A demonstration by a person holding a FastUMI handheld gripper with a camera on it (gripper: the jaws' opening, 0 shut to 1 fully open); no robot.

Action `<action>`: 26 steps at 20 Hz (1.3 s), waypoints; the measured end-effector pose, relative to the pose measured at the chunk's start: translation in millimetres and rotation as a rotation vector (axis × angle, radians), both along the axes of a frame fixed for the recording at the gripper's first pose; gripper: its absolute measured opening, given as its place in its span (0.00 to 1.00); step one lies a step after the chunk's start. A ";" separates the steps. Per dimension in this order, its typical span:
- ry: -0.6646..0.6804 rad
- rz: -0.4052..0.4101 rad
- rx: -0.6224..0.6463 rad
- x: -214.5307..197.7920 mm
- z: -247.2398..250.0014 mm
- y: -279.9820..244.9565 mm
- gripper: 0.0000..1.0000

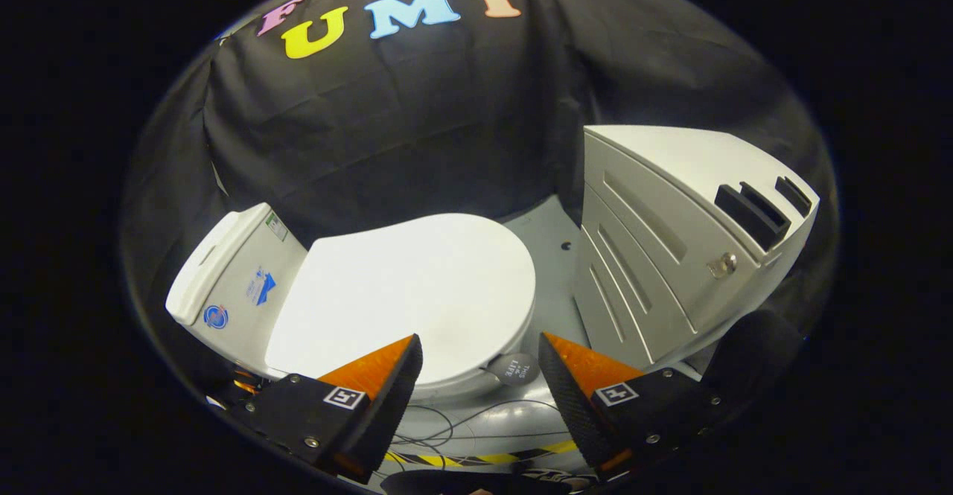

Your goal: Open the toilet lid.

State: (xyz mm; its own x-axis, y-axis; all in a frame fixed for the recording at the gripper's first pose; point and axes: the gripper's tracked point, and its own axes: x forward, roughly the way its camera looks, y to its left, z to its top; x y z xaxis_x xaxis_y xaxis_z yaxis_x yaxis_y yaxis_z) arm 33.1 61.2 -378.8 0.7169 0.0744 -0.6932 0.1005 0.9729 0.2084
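Tongs spread and empty above the shut toilet lid.

Our gripper [480,376] has its fingers well apart, clasping nothing; the toilet lid [417,294] lies flat and closed just ahead of them toward 11 o'clock, its rounded front edge lying between the fingertips; a small round tag [515,368] sits at that edge beside the right finger; the cistern [234,279] stands behind the lid at 10 o'clock; a grey cabinet [670,242] stands well off at 2 o'clock; loose cables [461,424] trail on the floor below us. We judge the lid a stiff, smooth plastic shell, light but slippery, hinged at the cistern side; we would take it under the front lip, beside the tag, and lift.
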 end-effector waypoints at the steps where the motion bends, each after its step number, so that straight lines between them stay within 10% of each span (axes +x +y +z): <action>1: 0.022 -0.008 -0.001 -0.5 -7.6 -3.2 0.96; 26: 0.082 -0.259 0.493 -7.3 -88.8 -2.1 0.85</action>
State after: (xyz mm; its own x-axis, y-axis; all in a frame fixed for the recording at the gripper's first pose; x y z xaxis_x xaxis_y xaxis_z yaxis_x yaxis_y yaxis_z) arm 25.8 59.2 -467.6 0.6999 0.2326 -0.6754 0.3585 0.7035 0.6137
